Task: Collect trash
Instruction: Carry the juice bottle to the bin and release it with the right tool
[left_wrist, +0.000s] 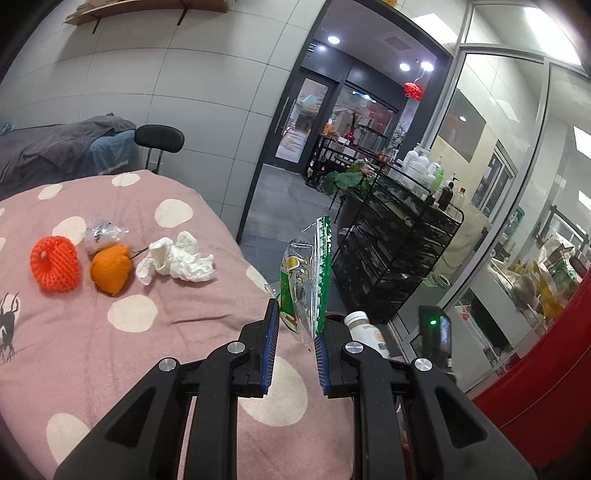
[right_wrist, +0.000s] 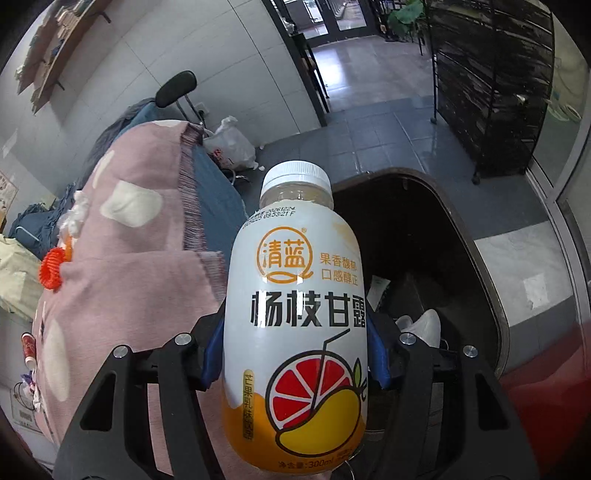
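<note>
Left wrist view: the left gripper has its jaws spread, with a green-and-clear snack wrapper standing between them. It seems to lean on the right pad only, so I judge it loose rather than pinched. Risk: the wrapper slips out and falls beside the red bin instead of into it. Uncollected on the pink spotted blanket are a crumpled tissue, an orange peel, a red foam net and a clear plastic scrap.

Right wrist view: the right gripper is clamped on a drink bottle, held cap forward near the bin's dark opening (rubbish already inside). Risk: the smooth, rounded body could slide in the pads, or a release short of the opening could strike the bin's rim and bounce to the floor.
</note>
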